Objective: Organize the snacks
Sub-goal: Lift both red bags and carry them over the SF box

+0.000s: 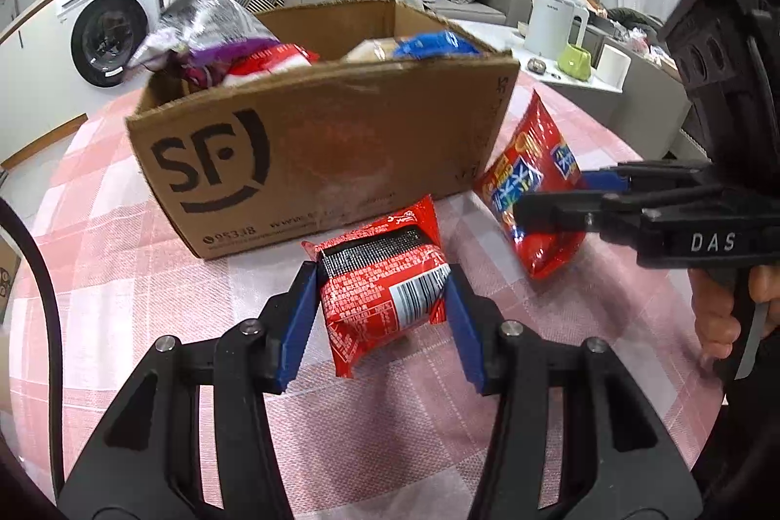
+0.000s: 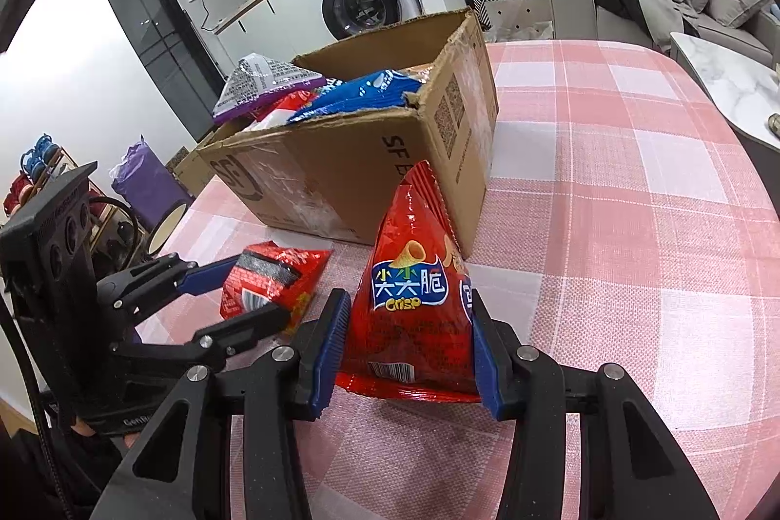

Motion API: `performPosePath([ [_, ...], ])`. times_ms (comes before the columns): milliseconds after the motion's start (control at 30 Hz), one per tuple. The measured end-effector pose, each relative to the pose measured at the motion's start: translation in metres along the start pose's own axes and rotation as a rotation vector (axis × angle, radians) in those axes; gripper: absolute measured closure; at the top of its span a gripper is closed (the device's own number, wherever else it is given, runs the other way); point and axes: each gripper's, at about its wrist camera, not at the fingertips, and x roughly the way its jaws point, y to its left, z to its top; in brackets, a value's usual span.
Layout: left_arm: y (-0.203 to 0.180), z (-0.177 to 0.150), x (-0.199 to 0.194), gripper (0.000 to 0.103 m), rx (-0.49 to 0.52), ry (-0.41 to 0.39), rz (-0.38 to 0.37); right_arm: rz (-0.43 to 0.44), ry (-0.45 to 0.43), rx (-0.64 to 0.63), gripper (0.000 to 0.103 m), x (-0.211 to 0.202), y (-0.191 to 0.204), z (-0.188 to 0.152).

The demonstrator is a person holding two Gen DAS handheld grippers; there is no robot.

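A brown SF cardboard box (image 1: 321,149) stands open on the pink checked table, with several snack bags inside; it also shows in the right wrist view (image 2: 390,159). My left gripper (image 1: 380,300) is shut on a small red snack packet (image 1: 385,296) in front of the box; the packet also shows in the right wrist view (image 2: 273,281). My right gripper (image 2: 409,335) is shut on a red Crisp chip bag (image 2: 414,291), held upright beside the box's right corner. That bag also shows in the left wrist view (image 1: 531,183), with the right gripper (image 1: 551,198) on it.
The pink checked tablecloth (image 2: 609,227) stretches to the right of the box. A white side table with a kettle (image 1: 555,23) and a green object stands beyond the table's edge. A sofa and a washing machine (image 1: 107,23) stand behind.
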Motion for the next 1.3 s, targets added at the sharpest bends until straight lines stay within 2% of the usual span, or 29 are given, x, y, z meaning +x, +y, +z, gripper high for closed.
performPosePath([
  [800,0.038,0.015,-0.096,0.055,-0.052,-0.141,0.012,0.044,-0.093,-0.076,0.056,-0.039,0.034,0.009],
  [1300,0.032,0.023,-0.131,0.055,-0.062,-0.180,0.023,0.049,-0.179,-0.062,0.056,-0.066,0.043,0.016],
])
